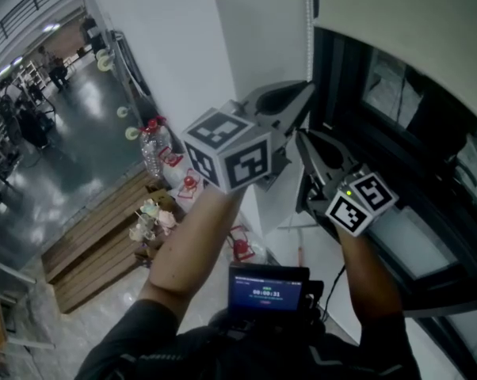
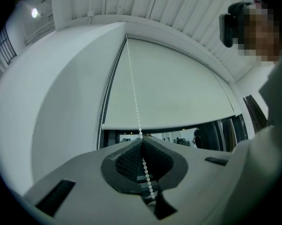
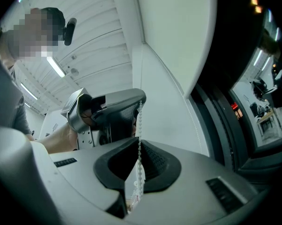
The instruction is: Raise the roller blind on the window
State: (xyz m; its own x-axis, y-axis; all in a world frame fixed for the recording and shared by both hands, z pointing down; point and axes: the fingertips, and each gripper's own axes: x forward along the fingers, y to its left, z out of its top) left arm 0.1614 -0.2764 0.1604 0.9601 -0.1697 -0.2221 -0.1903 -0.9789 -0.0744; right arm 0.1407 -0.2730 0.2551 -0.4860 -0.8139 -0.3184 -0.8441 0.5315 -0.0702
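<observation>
A white wall (image 1: 167, 46) runs up beside a dark window (image 1: 413, 109), with a slatted white ceiling above. The roller blind (image 2: 178, 88) covers the upper part of the window; its bottom edge hangs level, with bare glass showing below it.

Its bead chain (image 2: 133, 88) drops at the blind's left edge, and both tools have hold of the same run. The left hand-held gripper (image 2: 142, 142) is closed tight on the chain, with the beads passing between its ribbed pads. The right hand-held gripper (image 3: 138, 146) is clamped on the chain just below it, and the loose end dangles beneath.

The chain looks light, thin and limp, so it likely carries only a straight pull. The small, smooth beads could slip, so pinching squarely across one in the ribbed pads seems the safest hold. The blind's cloth is soft, and most of the resistance probably comes from the roller.
</observation>
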